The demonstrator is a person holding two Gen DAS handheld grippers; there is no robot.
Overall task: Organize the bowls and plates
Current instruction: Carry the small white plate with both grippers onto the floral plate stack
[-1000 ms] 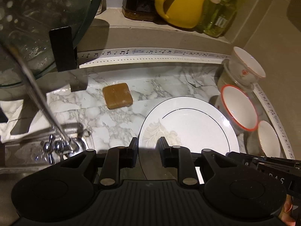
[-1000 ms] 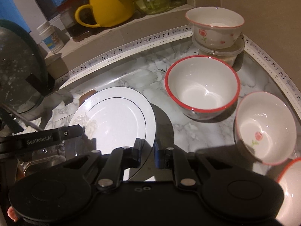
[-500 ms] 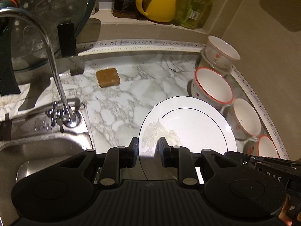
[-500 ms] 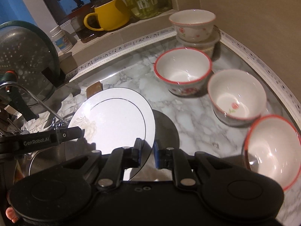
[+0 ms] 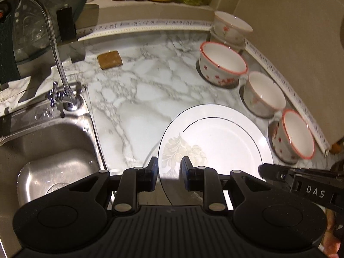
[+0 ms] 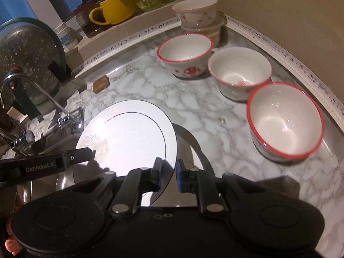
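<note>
1. Plate (image 5: 217,142): one. White, round and shallow, with a thin dark line ringing the well and a pale beige leaf-and-berry motif near its left edge. It is held up off the marble counter (image 5: 139,90), between the sink and the row of bowls; its shadow falls on the counter in the right wrist view.
2. Left gripper (image 5: 167,172): jaws closed on the plate's left near rim; the rim passes between the two pads.
3. Right gripper (image 6: 167,175): jaws closed on the plate's right near rim, narrow gap, rim between the pads. Both grippers carry the one plate together.
4. Bowls, count four in a line along the right wall. Far end: white bowl with a floral print (image 6: 195,10), stacked on a lidded container (image 6: 206,30).
5. Next: red-rimmed bowl with red flower pattern (image 6: 186,53), on the counter.
6. Next: plain-rimmed white bowl (image 6: 239,71), small red mark inside.
7. Nearest: red-rimmed bowl (image 6: 283,118), empty. All four upright.
8. Other items: one steel sink (image 5: 53,150), one curved faucet (image 5: 53,49), one brown sponge (image 5: 109,59) on the counter, one yellow mug (image 6: 114,9) on the ledge.
</note>
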